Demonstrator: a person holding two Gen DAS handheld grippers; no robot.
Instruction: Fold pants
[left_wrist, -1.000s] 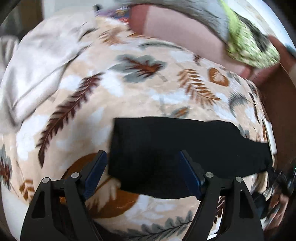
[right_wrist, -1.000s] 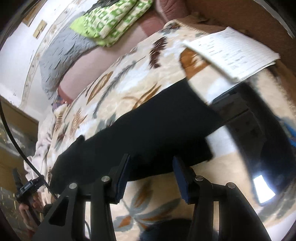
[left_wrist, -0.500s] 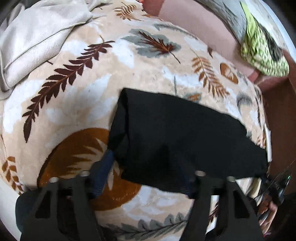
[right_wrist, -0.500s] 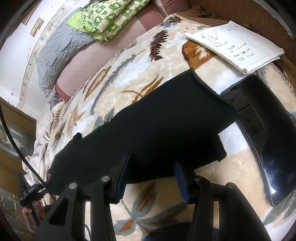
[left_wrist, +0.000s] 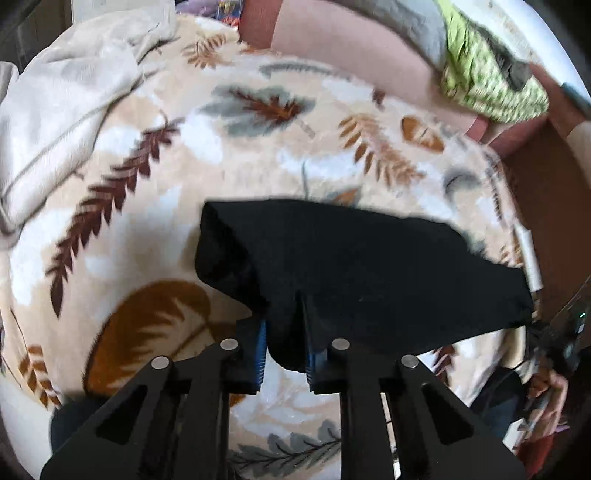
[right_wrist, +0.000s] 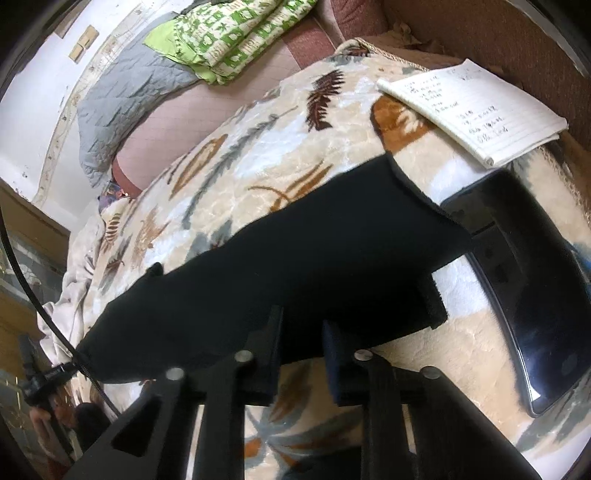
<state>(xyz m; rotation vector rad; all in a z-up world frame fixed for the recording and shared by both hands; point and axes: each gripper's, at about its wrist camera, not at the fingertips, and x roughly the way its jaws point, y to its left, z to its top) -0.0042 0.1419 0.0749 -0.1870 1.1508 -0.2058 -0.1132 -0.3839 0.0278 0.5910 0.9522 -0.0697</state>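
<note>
The black fabric pants (left_wrist: 362, 273) lie as a long folded band across the cream plush blanket with brown and grey leaf prints (left_wrist: 229, 155), directly ahead of both tools. The left gripper (left_wrist: 284, 343) is clenched on the near edge of the pants: its blue-padded fingers (left_wrist: 260, 347) stand close together with a bunched fold of black cloth pinched between them. From this gripper the band runs ahead and off to the right, while its squared end sits just ahead to the left. Farther ahead on the left lies a crumpled pale beige cloth (left_wrist: 66, 110), and far ahead on the right a green and white patterned quilt (left_wrist: 491, 85) rests on a pink surface.

In the right wrist view the pants (right_wrist: 295, 280) stretch from far left to ahead on the right. The right gripper (right_wrist: 301, 354) has its fingers narrowed around the near hem, with black cloth lying between them; whether the pads actually press the fabric I cannot tell. Just right of this gripper, a glossy black flat device (right_wrist: 535, 302) lies on the blanket (right_wrist: 258, 155), its near corner touching or tucked under the pants' end. Ahead of that device sits a white lined notepad with handwriting (right_wrist: 476, 107). Far ahead on the left, a grey quilted cover (right_wrist: 122, 103) lies beside the green quilt (right_wrist: 236, 33).
</note>
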